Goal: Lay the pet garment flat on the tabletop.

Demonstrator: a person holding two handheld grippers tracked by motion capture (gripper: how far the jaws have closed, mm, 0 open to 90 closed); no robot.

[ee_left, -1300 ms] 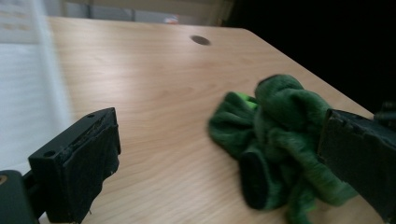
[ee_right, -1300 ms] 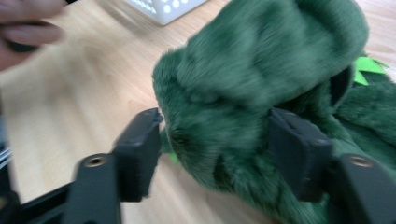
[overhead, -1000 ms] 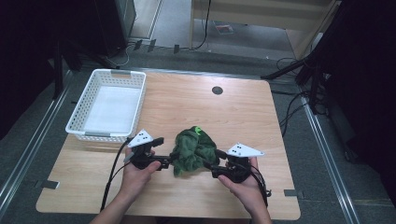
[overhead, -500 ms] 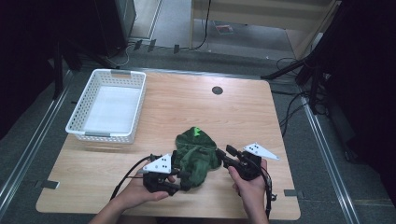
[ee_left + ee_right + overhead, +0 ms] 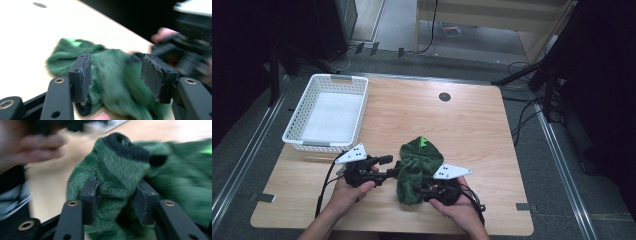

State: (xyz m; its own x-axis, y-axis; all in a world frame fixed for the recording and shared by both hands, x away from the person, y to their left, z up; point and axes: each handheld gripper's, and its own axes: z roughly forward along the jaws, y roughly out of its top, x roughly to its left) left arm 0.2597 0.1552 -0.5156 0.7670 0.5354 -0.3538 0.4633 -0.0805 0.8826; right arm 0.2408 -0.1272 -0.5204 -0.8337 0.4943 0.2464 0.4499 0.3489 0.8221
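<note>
**Green fleece worked between two grippers**

A green fleece garment (image 5: 414,167) lies bunched on the tabletop (image 5: 472,125), near-centre. The right gripper (image 5: 117,200) view shows its jaws, just closing, pinching a black-cuffed fold. The left gripper (image 5: 116,75) view shows its jaws spread, fleece between, pads apart from it. The high view adds a white basket (image 5: 328,112) far-left.

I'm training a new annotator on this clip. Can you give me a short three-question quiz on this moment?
1. True or false: the white plastic mesh basket holds the fuzzy dark green garment.
2. Which gripper's pads press on a fold with a black ribbed cuff? A left gripper B right gripper
3. What bright detail marks the garment's far end?

Key: 1 false, it lies on the wooden table; 2 B; 3 a light green patch.
</note>
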